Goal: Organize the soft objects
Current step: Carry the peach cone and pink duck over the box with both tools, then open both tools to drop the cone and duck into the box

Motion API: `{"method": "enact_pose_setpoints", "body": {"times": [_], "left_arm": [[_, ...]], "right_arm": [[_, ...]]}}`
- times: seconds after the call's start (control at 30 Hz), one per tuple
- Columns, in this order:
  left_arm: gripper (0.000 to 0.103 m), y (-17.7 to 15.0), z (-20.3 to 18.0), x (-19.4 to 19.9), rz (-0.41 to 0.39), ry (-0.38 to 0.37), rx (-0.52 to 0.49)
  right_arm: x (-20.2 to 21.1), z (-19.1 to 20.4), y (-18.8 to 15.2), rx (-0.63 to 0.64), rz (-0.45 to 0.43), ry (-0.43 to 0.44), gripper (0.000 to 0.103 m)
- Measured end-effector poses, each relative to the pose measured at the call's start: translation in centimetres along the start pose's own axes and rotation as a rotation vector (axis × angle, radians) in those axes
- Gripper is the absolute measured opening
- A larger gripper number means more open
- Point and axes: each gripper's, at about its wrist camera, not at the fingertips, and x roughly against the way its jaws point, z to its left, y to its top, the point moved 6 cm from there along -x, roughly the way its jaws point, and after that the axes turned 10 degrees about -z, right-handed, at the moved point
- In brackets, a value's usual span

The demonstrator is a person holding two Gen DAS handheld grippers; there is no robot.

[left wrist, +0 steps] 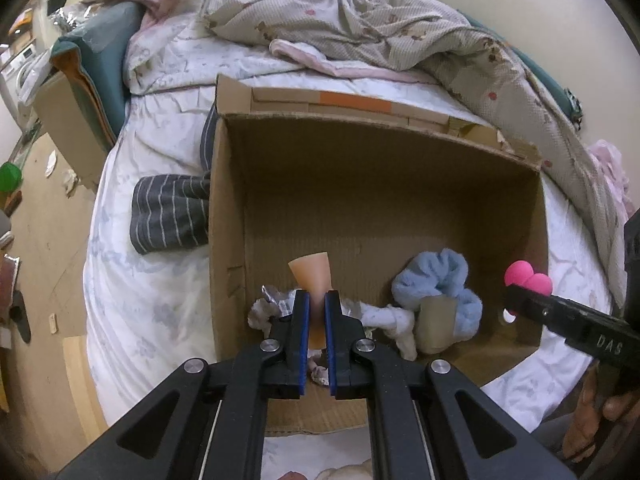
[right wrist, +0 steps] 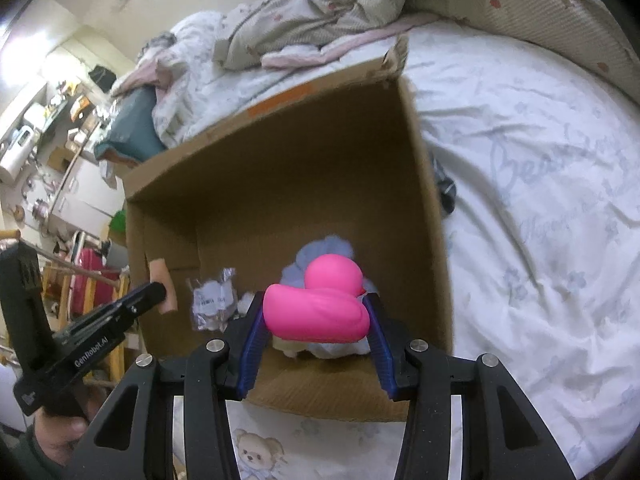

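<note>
While the left wrist view looks down into an open brown corrugated cardboard box standing on a bed with a crumpled white floral sheet, the left tongs are pinched narrow on a thin, flat peach-coloured flexible strip that fans out above the blue pads, over the box's near left corner. On the box floor lie a fluffy pale blue fleece bundle, a crinkled silver foil packet and a rumpled white cloth. A dark grey cloth with thin white stripes lies on the sheet, touching the box's left wall. A beige quilted blanket with small red motifs is heaped at the far side. At the right edge, the right tongs carry a smooth pink rubber duck; the letters "DAS" read on their black body.

From the right wrist view, the right tongs stand at middle width, their ribbed blue pads pressed on the duck's glossy, rounded body, above the box and the blue fleece. The left tongs, lettered "GenRobot.AI", hold the peach strip by the box's left wall. A teddy-bear print shows on the sheet below.
</note>
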Motion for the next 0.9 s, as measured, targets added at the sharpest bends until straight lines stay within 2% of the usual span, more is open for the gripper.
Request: {"method": "enact_pose_setpoints", "body": {"times": [0.23,0.4,0.47,0.53,0.7,0.73,0.8,0.83,0.9], "left_arm": [[0.006,-1.0,-0.2,-0.9,0.043,0.02,-0.021],[0.008,-1.1,-0.1,-1.0,0.044,0.03,-0.03],[0.014,-1.2,0.0,-1.1,0.047,0.035,-0.033],[0.014,-1.3,-0.1,-1.1,0.051,0.031,-0.034],[0.017,-1.6,-0.3,-1.0,0.046,0.035,-0.053],[0.019,-1.6,-0.3,-1.0,0.048,0.034,-0.053],[0.032,-1.6,-0.4,-0.8,0.047,0.032,-0.052],[0.046,-1.6,-0.4,-0.7,0.047,0.03,-0.052],[0.048,-1.4,-0.5,-0.4,0.038,0.015,-0.049]], "right_arm": [[-1.9,0.8,-1.7,0.078,0.08,-0.066,0.049],[-2.2,0.8,-2.0,0.072,0.097,-0.049,0.049],[-2.2,1.0,-2.2,0.055,0.103,-0.022,0.049],[-2.2,1.3,-2.4,0.059,0.108,-0.006,0.049],[-2.4,1.2,-2.9,0.076,0.122,-0.038,0.049],[-2.4,1.1,-2.9,0.078,0.12,-0.045,0.049],[-2.2,1.0,-2.8,0.081,0.114,-0.053,0.049],[-2.1,0.9,-2.8,0.078,0.112,-0.052,0.049],[-2.0,0.8,-2.8,0.055,0.111,-0.032,0.049]]}}
